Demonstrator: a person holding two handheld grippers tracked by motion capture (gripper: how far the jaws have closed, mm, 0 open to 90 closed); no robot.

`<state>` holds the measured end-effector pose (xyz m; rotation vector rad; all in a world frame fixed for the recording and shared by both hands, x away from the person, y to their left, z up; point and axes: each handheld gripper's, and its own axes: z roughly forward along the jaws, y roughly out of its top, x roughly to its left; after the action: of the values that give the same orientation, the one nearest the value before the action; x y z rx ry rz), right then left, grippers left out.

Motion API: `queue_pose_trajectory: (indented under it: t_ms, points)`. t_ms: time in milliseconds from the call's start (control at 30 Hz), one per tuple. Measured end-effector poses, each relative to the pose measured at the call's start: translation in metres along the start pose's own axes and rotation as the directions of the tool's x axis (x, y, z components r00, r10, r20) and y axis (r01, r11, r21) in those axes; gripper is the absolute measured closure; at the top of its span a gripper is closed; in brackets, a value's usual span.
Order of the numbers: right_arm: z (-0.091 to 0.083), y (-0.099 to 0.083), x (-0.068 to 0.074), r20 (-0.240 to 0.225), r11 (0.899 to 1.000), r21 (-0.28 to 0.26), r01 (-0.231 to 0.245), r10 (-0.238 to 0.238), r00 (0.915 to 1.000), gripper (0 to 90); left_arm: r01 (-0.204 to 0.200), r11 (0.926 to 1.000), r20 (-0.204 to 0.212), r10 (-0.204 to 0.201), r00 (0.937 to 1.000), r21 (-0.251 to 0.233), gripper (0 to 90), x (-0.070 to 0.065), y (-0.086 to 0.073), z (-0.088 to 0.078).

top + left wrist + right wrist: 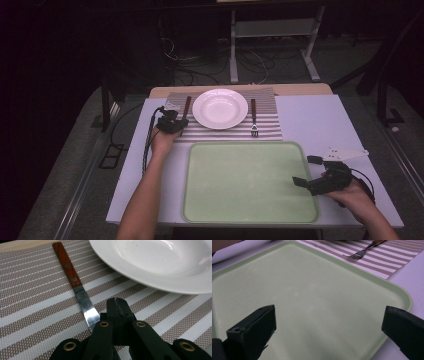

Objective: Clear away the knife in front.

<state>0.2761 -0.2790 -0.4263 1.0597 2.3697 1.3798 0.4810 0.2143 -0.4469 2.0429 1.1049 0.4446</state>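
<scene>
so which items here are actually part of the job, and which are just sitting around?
In the job:
- knife, blade end at the shut left gripper
- striped placemat
- white plate
- fork
- green tray, open right gripper over its edge

Lying about:
- metal stand and floor cables behind the table

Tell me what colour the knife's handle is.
Reddish-brown wood with two metal rivets; the knife handle shows best in the left gripper view.
</scene>
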Motion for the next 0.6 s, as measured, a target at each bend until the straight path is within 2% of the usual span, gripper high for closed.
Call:
queue_pose_trajectory:
  t_ms: [100, 400, 600]
  points:
    - [-0.0001, -0.0001, 0.0000, 0.000, 1.000, 0.001, 0.001, -0.001, 1.0000, 0.0, -0.009, 0.9999, -0.008, 0.009, 0.9999, 0.012, 89.5, -0.0005, -0.0004, 0.0009]
    - [-0.0003, -0.0001, -0.0005, -0.002, 1.000, 0.000, -0.003, 0.003, 1.0000, 0.0, 0.005, 0.9993, -0.011, -0.004, 0.9999, 0.037, 89.5, 0.0005, -0.0033, 0.0029]
    - [-0.0007, -0.0001, -0.0005, -0.002, 1.000, -0.001, -0.004, 0.004, 1.0000, 0.0, 0.003, 0.9993, -0.012, -0.003, 0.9999, 0.037, 89.5, -0.0001, -0.0034, 0.0031]
